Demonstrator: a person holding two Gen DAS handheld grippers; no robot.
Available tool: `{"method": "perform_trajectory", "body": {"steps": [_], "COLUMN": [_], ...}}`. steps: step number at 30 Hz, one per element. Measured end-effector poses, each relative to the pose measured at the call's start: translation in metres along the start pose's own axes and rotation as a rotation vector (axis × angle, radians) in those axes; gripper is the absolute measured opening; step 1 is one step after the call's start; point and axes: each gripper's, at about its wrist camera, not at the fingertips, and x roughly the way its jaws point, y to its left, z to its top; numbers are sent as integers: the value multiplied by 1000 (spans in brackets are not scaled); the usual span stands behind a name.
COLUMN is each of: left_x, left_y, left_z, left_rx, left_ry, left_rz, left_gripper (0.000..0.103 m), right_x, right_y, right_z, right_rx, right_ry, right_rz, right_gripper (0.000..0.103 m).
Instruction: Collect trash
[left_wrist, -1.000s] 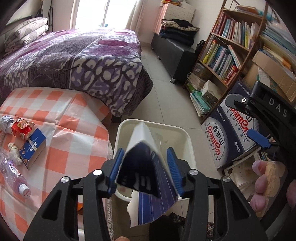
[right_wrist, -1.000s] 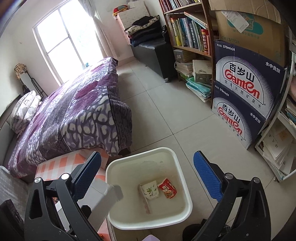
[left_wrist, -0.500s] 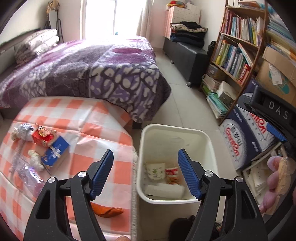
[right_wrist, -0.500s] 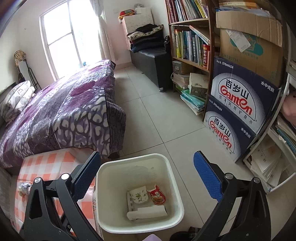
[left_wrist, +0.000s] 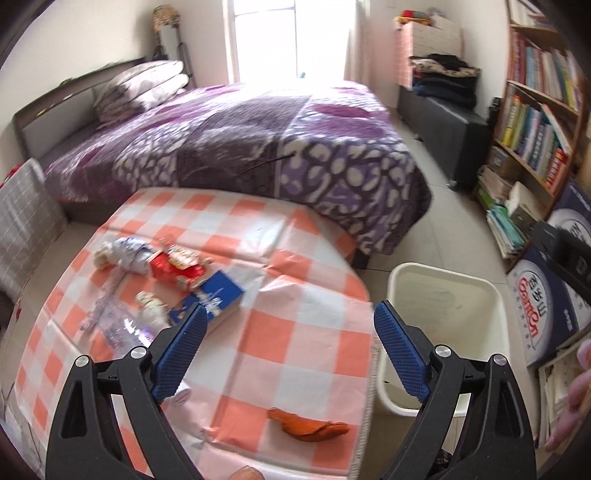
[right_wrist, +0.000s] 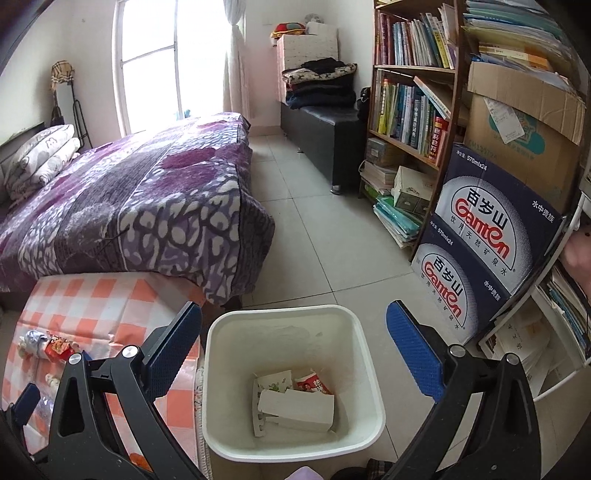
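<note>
Right now my left gripper (left_wrist: 288, 347) is spreading its jaws wider with nothing between them, low in its frame over the checked tablecloth (left_wrist: 295, 339). My right gripper (right_wrist: 293, 354) gapes just as empty above the white bin (right_wrist: 373, 413) at the bottom centre of its view, where a torn carton (right_wrist: 295, 410) and a red wrapper (right_wrist: 314, 384) already lie. The remaining trash sits left of centre in the left view: a blue box (left_wrist: 218, 295), a red packet (left_wrist: 177, 269), a crumpled wrapper (left_wrist: 125, 251) and a clear bottle (left_wrist: 118, 328), all crowded together. I fear my wide jaws could snag two pieces at once, or shove the bottle rolling off the edge. The orange scrap (left_wrist: 306, 428) near the cloth's lower edge lies flat, so my pads may pinch cloth instead.
</note>
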Motion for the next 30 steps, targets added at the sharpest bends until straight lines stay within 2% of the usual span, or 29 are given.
{"method": "perform_trajectory", "body": {"steps": [17, 21, 26, 30], "left_x": [66, 84, 103, 116], "left_y": [161, 200, 224, 231], "left_z": [-13, -20, -30, -38], "left_rx": [-380, -515, -632, -676], "left_ry": [277, 348, 413, 450], "left_rz": [205, 172, 107, 49], "left_gripper": [89, 89, 88, 79], "right_x": [4, 11, 19, 28], "right_y": [96, 111, 127, 139], "right_z": [-31, -37, -45, -52], "right_rx": [-198, -218, -229, -192], "right_ry": [95, 145, 217, 310], "right_rz": [120, 147, 193, 249], "right_gripper": [96, 96, 96, 96]}}
